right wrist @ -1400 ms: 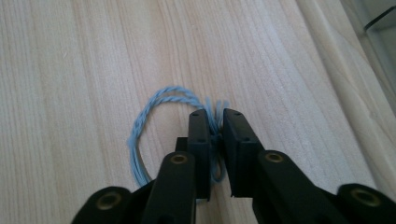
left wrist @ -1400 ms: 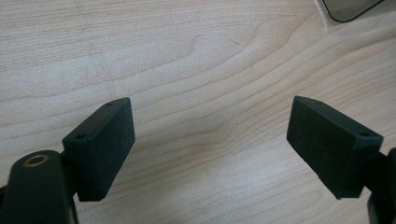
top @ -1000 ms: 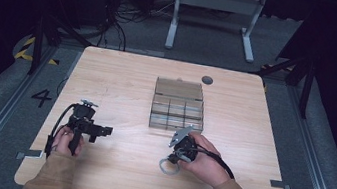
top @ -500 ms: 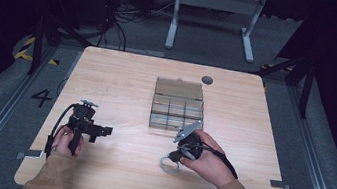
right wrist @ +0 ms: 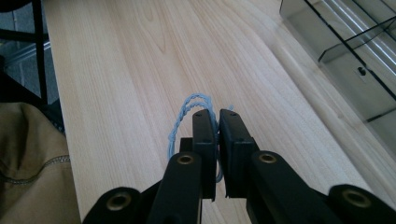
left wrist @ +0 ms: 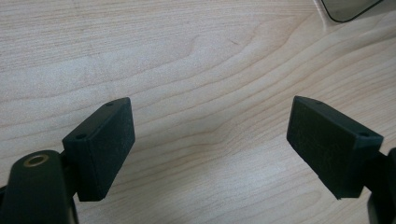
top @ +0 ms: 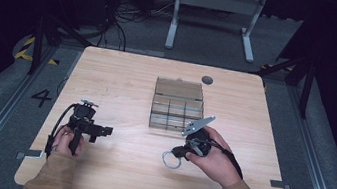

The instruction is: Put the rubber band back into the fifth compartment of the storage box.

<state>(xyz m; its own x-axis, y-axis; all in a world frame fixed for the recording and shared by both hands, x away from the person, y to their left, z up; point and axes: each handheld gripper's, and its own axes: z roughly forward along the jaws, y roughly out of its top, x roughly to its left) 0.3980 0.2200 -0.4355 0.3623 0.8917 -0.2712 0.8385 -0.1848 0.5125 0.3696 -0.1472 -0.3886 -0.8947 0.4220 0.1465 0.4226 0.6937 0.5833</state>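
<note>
A light blue twisted cord loop (right wrist: pixel 184 119) is pinched between the jaws of my right gripper (right wrist: pixel 218 114), which is shut on it. From above, the loop (top: pixel 172 160) hangs at the tip of the right gripper (top: pixel 180 153), just over the table in front of a clear compartment box (top: pixel 177 106). My left gripper (top: pixel 104 130) rests at the table's left, with its jaws pointing right. Its pads (left wrist: pixel 100 147) stand wide apart over bare wood, nothing between them.
The wooden table (top: pixel 122 82) carries the clear box (right wrist: pixel 355 51) near its middle, and a corner of that box (left wrist: pixel 348 7) also appears in the left gripper view. A dark round grommet (top: pixel 207 80) sits behind the box. A tan sleeve (right wrist: pixel 28 158) lies left of the right gripper.
My right hand has risen a little, lifting the cord loop with it, and the grey plate on top has tipped up. The left hand has stayed put.
</note>
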